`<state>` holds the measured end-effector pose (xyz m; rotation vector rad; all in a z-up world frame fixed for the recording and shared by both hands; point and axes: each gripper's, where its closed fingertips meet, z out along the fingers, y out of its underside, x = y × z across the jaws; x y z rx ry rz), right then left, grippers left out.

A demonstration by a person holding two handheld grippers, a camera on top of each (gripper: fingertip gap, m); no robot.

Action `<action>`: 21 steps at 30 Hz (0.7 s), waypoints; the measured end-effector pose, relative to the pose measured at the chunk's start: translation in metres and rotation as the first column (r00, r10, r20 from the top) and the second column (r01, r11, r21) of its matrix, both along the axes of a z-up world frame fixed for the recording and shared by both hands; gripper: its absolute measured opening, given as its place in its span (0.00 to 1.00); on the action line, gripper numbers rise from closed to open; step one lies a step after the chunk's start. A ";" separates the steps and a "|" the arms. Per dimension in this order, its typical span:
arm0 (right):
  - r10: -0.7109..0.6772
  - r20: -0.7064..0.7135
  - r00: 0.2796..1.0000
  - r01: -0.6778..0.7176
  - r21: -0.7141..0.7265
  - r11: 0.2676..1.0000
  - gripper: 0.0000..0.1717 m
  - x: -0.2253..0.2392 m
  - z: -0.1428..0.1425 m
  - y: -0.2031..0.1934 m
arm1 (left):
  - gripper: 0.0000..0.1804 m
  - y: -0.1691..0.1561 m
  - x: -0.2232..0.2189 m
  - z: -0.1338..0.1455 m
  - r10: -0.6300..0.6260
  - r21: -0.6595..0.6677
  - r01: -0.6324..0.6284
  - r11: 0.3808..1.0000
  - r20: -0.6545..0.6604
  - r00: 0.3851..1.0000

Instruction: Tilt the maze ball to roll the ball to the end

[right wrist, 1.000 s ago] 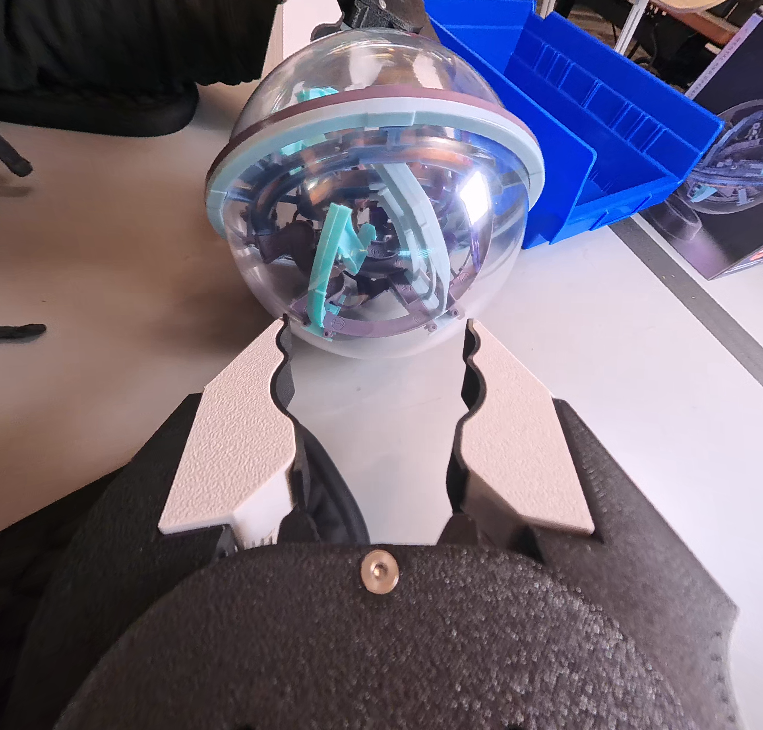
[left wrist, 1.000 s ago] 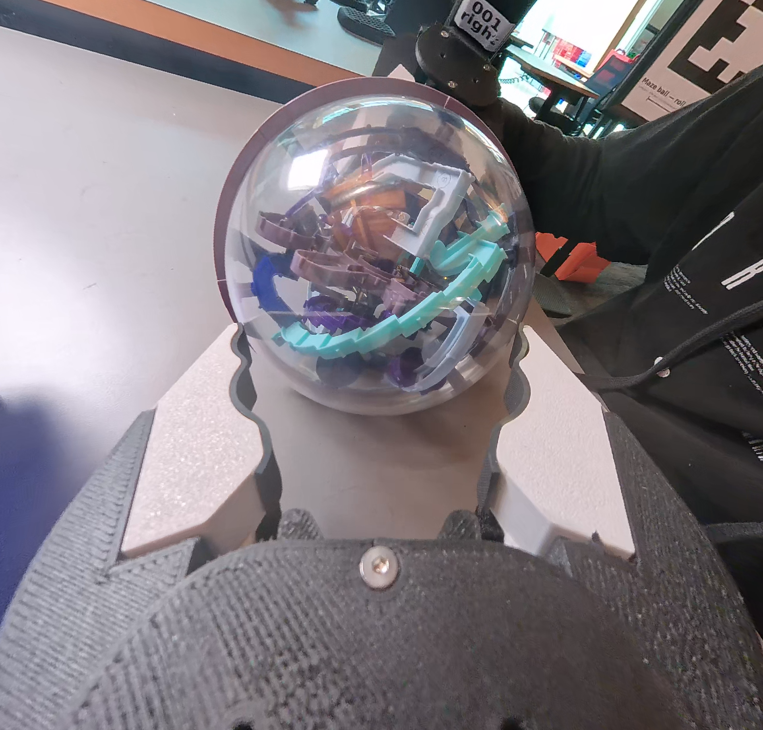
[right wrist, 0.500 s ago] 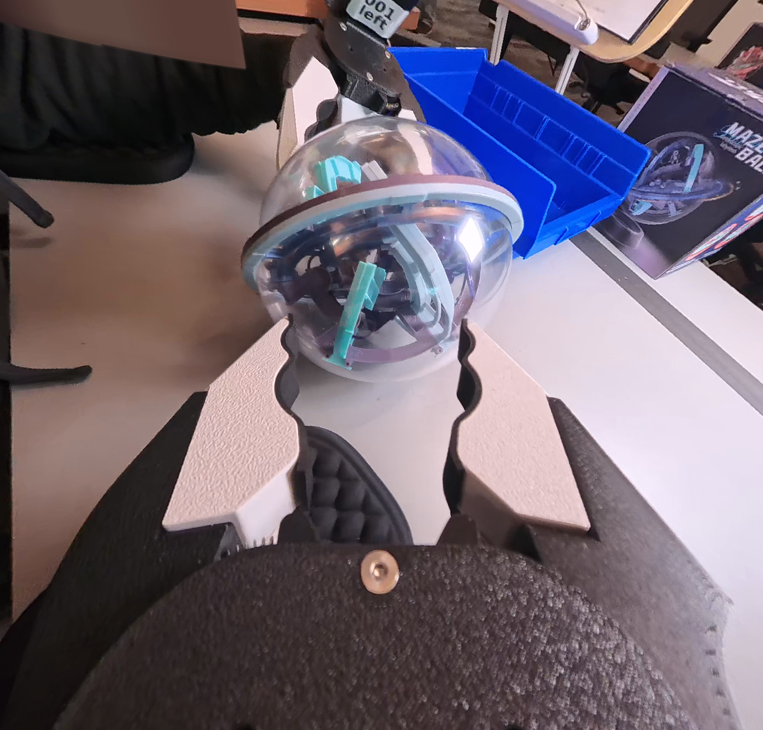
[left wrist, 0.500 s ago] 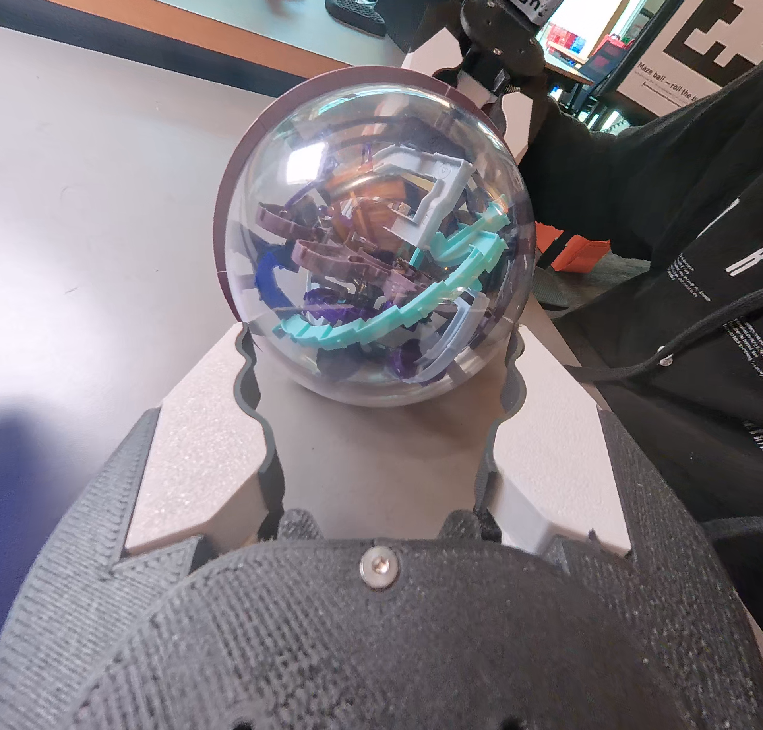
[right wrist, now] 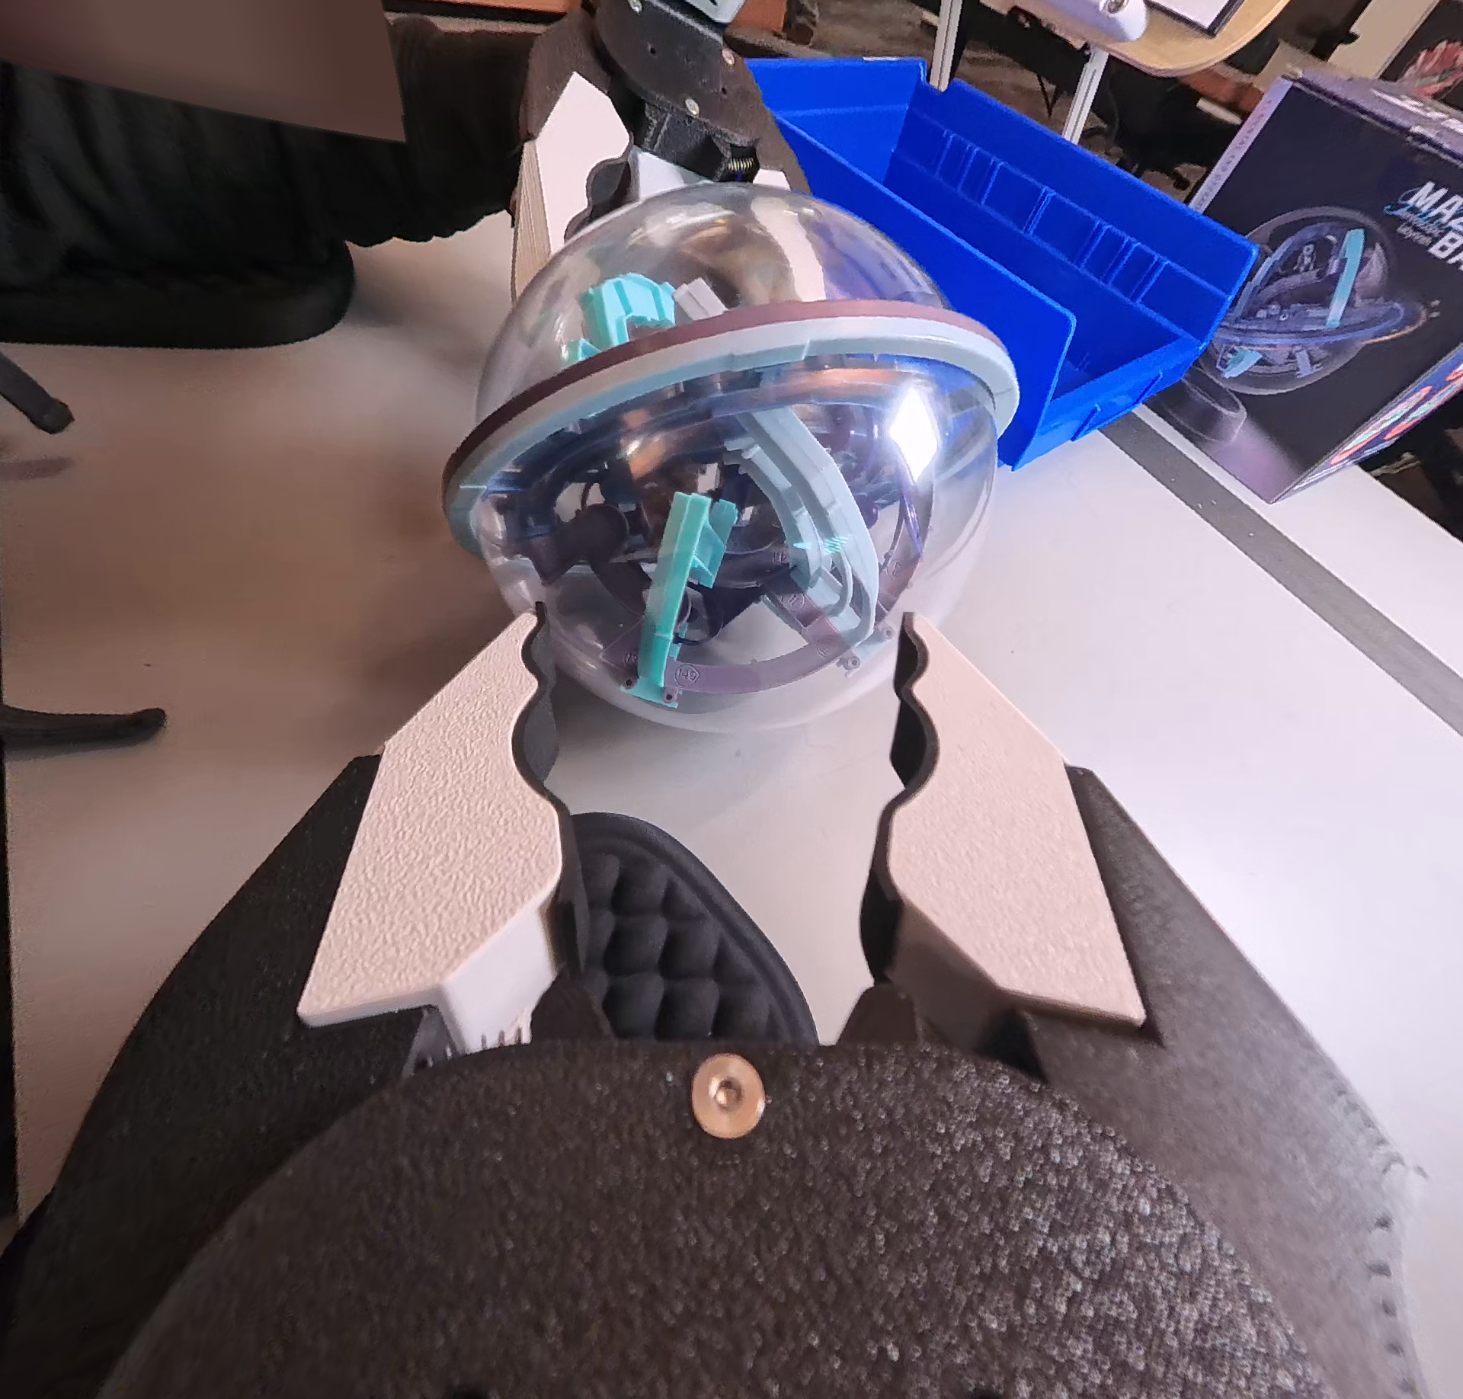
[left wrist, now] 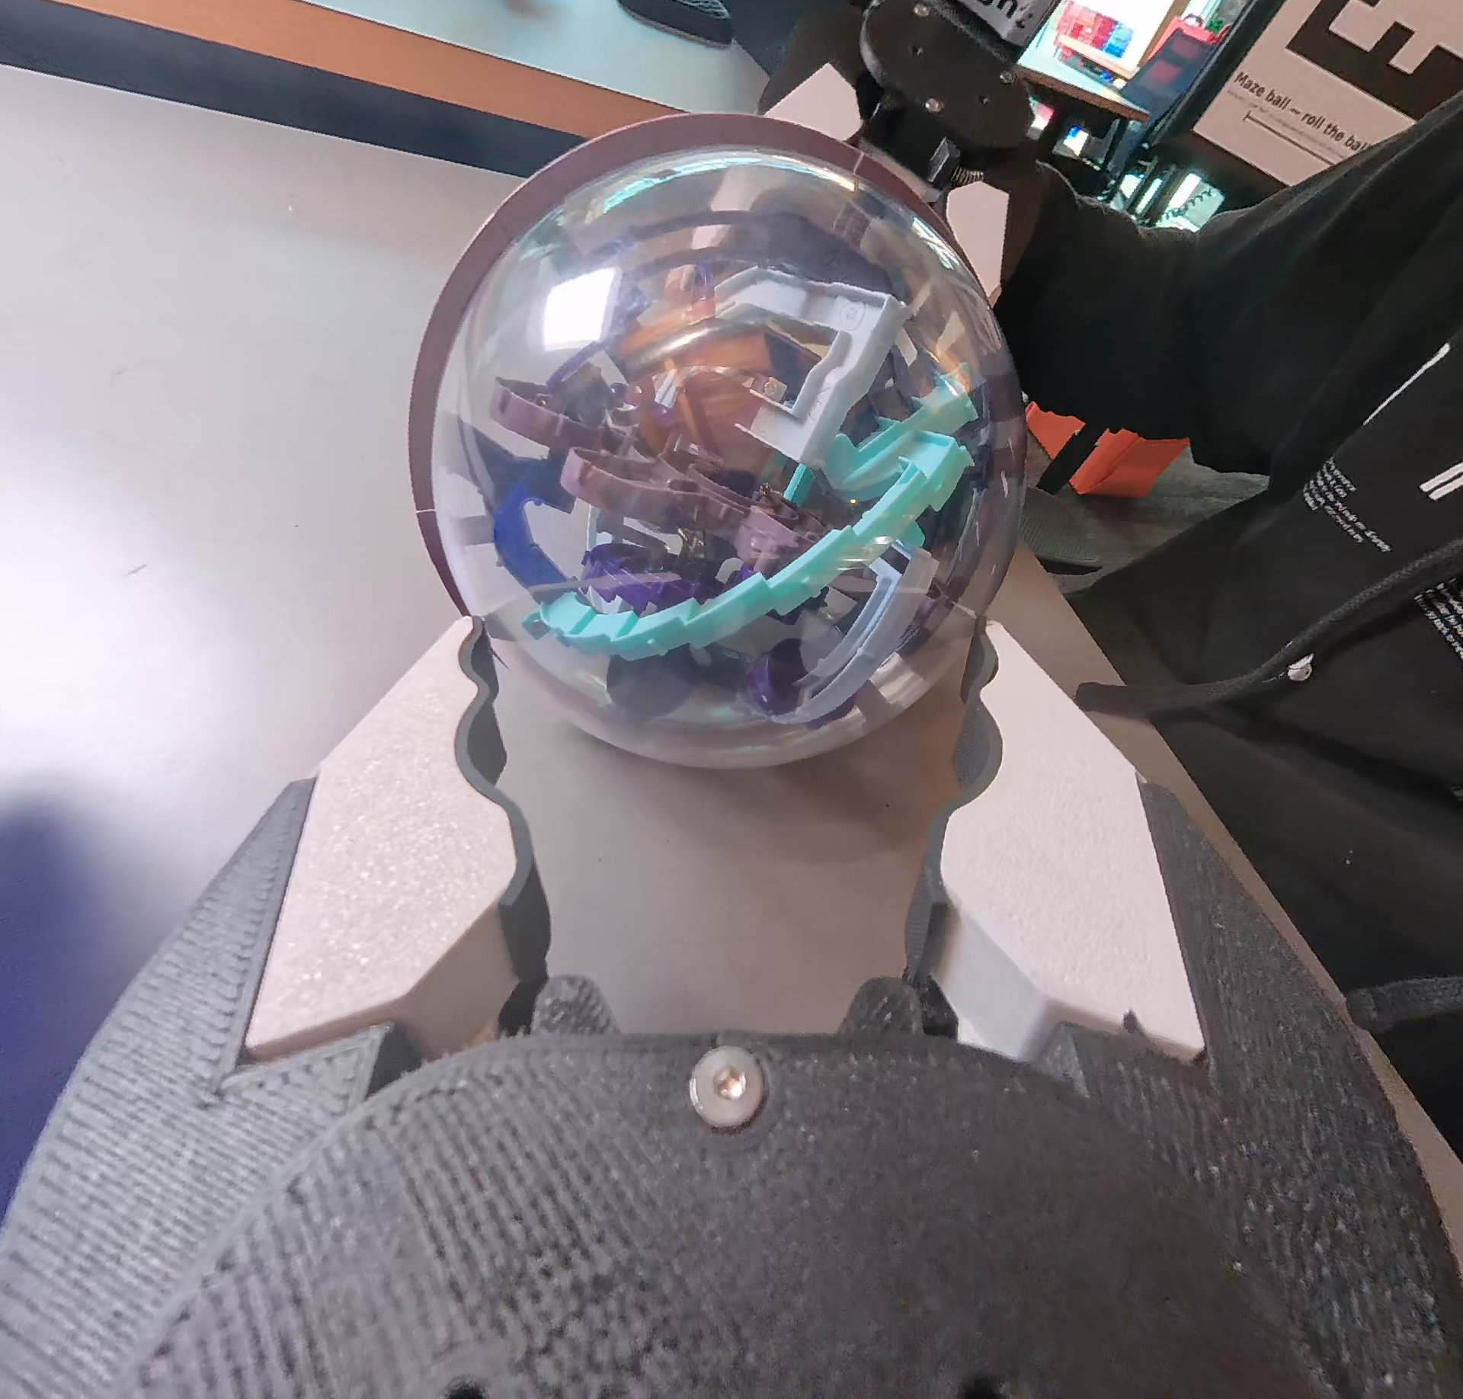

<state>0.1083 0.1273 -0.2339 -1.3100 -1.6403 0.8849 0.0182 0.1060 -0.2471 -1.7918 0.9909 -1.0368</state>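
One maze ball, a clear sphere with a purple ring at its equator, sits between two grippers on one pale table. In the left wrist view the left gripper has its fingers spread wide, and both fingertips touch the lower sides of the sphere, so it is clasped there. Behind the ball stands the right gripper, its fingers mostly hidden by the sphere. To the right a person's dark sleeve fills the edge, and a small orange object is partly covered by it.

In the right wrist view the ball lies tilted, ring slanting. The right gripper has its fingers less widely spread, tips against the sphere's underside; whether they press cannot be told. Further right are one blue bin and one box, cut off by the frame. The small ball inside the maze cannot be made out among the teal, purple and grey tracks.
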 end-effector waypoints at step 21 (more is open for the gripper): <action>0.070 -0.001 0.998 -0.070 0.067 0.995 0.53 -0.001 -0.018 -0.013 | 0.73 -0.010 -0.003 0.005 -0.049 0.070 0.046 0.996 0.039 0.998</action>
